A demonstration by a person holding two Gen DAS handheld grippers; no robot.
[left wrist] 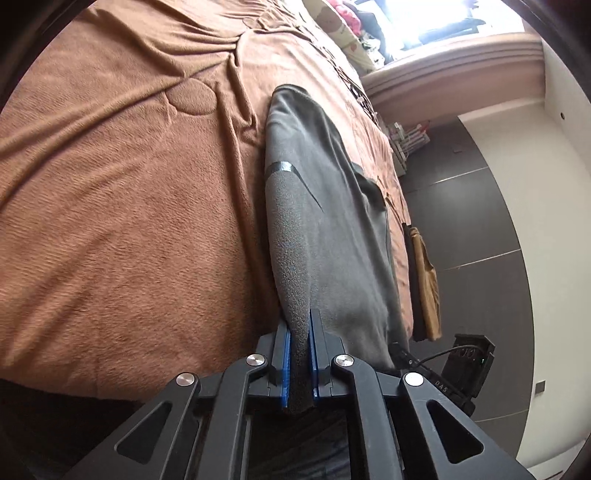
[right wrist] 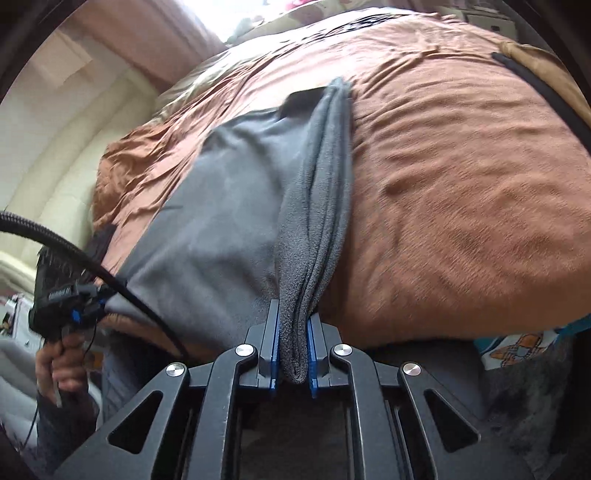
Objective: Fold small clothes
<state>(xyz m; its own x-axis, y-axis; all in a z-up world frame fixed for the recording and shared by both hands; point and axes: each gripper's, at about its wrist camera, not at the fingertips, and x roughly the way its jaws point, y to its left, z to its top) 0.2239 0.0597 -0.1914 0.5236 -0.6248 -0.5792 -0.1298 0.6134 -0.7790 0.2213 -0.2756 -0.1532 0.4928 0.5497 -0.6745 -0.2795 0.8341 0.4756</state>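
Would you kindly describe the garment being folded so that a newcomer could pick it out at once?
Start from the bed's wide brown blanket. Along its near edge lies a grey garment, pinched at each end by the left tool and the right tool. It is the only grey cloth there, unlike the tan cloth hanging beside the bed.

Brown-blanketed bed [left wrist: 129, 184], dark tiled floor [left wrist: 480, 221], white wall [left wrist: 561, 129], bright window [left wrist: 443, 22] beyond.

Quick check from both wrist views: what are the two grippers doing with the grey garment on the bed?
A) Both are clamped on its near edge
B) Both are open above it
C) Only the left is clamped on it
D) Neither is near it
A: the left gripper and the right gripper each pinch a bunched edge of the grey garment between their blue pads, over the brown blanket.
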